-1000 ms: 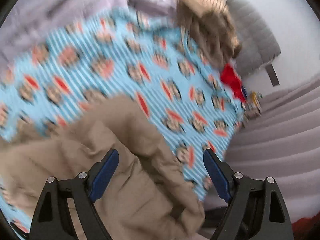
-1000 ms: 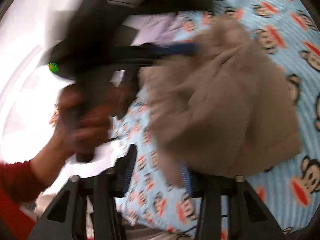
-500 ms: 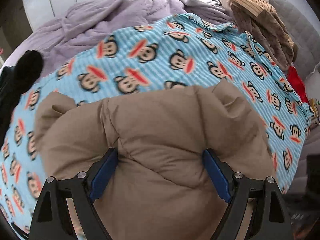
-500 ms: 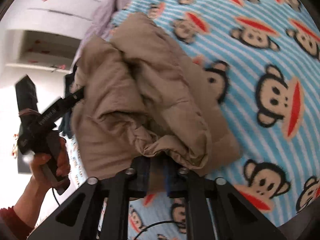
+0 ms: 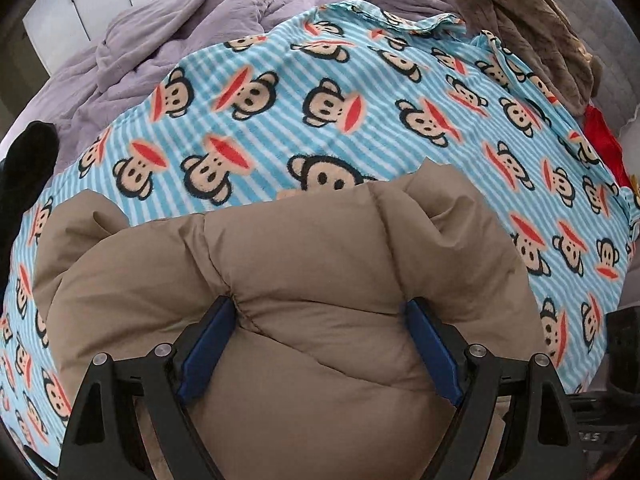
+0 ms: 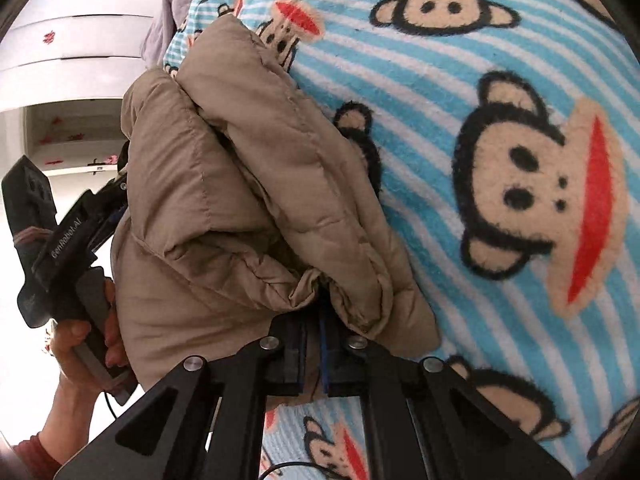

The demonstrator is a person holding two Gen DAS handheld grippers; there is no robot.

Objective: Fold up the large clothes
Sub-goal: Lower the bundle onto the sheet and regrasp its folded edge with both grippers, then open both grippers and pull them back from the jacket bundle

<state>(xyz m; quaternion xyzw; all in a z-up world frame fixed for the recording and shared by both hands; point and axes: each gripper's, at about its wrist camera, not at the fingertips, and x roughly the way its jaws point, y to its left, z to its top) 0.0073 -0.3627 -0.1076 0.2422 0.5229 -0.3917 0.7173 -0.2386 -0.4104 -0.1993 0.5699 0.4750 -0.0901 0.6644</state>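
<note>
A tan puffy jacket (image 5: 320, 280) lies bundled on a blue striped monkey-print blanket (image 5: 320, 100). My left gripper (image 5: 320, 320) points steeply down at it. Its blue pads stand wide apart and press into the thick bulk from both sides. In the right wrist view the jacket (image 6: 224, 200) is a folded heap on the blanket (image 6: 500, 40). My right gripper (image 6: 314, 332) is shut on a bunched edge of the jacket at its near end. A hand (image 6: 80, 340) holds the left tool at the jacket's far side, where the fabric hides that tool's fingertips.
A rumpled purple duvet (image 5: 180, 40) lies beyond the blanket. A brown knit garment (image 5: 520, 32) and a red item (image 5: 604, 140) sit at the far right, and a black cloth (image 5: 28, 168) lies at the left edge. A white cabinet (image 6: 80, 40) stands past the bed.
Both grippers have come down with the jacket, which now rests on the blanket. The right jaws have closed from a narrow gap onto the jacket's edge. The blur has cleared.
</note>
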